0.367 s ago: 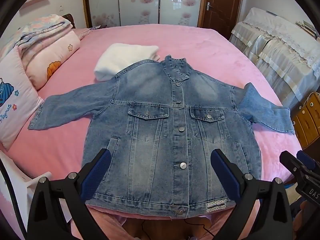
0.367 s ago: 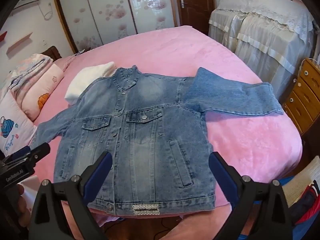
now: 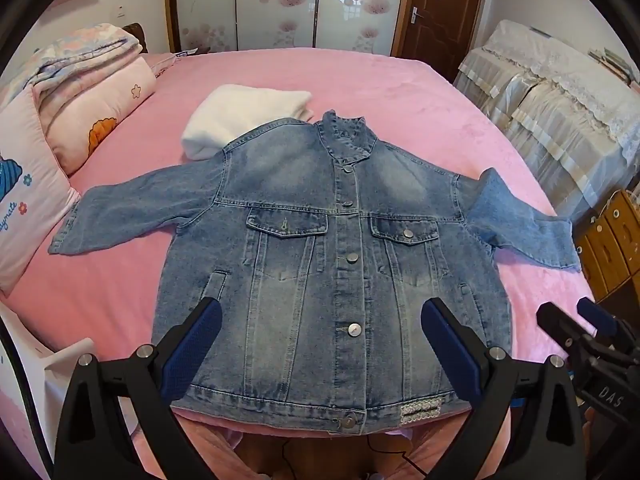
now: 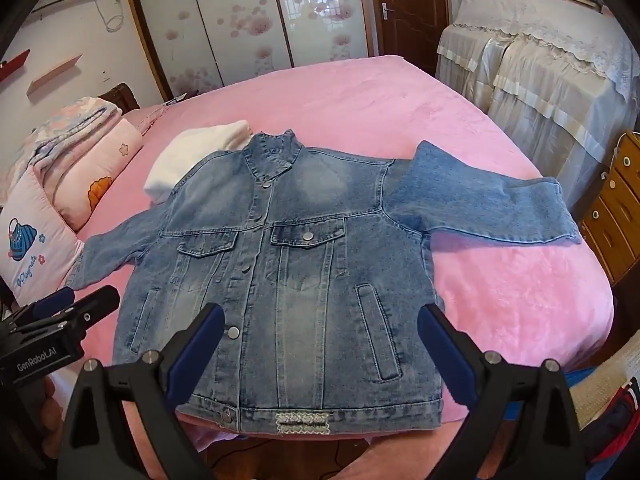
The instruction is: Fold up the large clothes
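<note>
We are holding our left gripper (image 3: 320, 344) with its jaws spread wide and nothing between them, its blue pads (image 3: 192, 352) hanging above the lower front of a denim jacket (image 3: 336, 264), apart from the cloth. Our right gripper (image 4: 320, 344) is standing just as wide and just as empty, its own blue pads (image 4: 448, 354) hovering over the jacket's hem and right pocket; in the left wrist view it is showing at 4 o'clock, beside the hem corner. The jacket is lying face up and buttoned on a pink bed (image 3: 420, 92), filling the middle of both views, collar toward 12 o'clock, hem toward 6 o'clock at the near edge of the mattress. One sleeve (image 3: 132, 212) is stretching out flat toward 9 o'clock, and the other sleeve (image 4: 488, 204) is reaching toward 3 o'clock, its cuff near the bed's edge. A folded white garment (image 3: 240, 116) is sitting at 11 o'clock from the collar, its near edge tucked under the jacket's shoulder. Pillows (image 3: 92, 116) and a folded quilt are stacking up at 9 to 10 o'clock, a wardrobe with flowered doors (image 3: 280, 4) is closing off 12 o'clock, a brown door (image 3: 440, 12) is standing at 1 o'clock, and lace-covered furniture (image 4: 540, 72) is lining 2 o'clock above wooden drawers (image 4: 616, 216).
</note>
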The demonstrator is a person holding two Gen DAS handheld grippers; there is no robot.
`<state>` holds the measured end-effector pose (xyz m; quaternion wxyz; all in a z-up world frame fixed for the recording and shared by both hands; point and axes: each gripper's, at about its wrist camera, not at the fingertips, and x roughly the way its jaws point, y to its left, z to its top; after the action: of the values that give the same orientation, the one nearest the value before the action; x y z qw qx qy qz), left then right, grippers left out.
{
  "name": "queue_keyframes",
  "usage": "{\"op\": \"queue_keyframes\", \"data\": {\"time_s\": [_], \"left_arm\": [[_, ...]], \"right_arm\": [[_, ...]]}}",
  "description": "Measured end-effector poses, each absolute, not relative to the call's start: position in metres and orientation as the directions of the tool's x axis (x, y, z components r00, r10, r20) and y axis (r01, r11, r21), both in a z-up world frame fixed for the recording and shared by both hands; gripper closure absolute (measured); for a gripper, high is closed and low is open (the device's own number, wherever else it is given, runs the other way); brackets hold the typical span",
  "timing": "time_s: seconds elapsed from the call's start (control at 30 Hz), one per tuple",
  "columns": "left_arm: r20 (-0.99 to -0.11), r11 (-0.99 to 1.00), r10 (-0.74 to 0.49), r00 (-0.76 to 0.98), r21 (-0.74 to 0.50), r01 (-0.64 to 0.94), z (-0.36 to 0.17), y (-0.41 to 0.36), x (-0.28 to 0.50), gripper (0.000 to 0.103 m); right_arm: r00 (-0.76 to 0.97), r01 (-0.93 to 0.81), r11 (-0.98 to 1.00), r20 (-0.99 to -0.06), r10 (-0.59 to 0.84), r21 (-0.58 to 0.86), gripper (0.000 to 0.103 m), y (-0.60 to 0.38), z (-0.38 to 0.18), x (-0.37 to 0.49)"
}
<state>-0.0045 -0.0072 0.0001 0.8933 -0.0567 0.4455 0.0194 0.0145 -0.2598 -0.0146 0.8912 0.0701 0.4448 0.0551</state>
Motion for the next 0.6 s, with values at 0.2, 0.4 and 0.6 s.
{"op": "queue_keyframes", "data": {"time_s": [0.2, 0.4, 0.6], "left_arm": [[-0.801, 0.992, -0.020, 0.599, -0.089, -0.087, -0.0002, -0.0054, -0.0057, 0.004], [-0.801, 0.993, -0.017, 0.598, -0.084, -0.084, 0.0023, -0.0097, -0.0082, 0.004], [-0.802, 0.994, -0.011, 0.597, -0.073, -0.079, -0.0011, -0.0138, -0.0101, 0.004]], "right_arm": [[0.606, -0.049, 0.986, -0.779, 0.158, 0.162, 0.005, -0.2563, -0.0119, 0.0108], [0.607, -0.047, 0.986, -0.780, 0.153, 0.157, 0.005, -0.2542, -0.0111, 0.0106], [0.613, -0.055, 0.988, -0.776, 0.149, 0.147, 0.005, -0.2521, -0.0102, 0.0105]]}}
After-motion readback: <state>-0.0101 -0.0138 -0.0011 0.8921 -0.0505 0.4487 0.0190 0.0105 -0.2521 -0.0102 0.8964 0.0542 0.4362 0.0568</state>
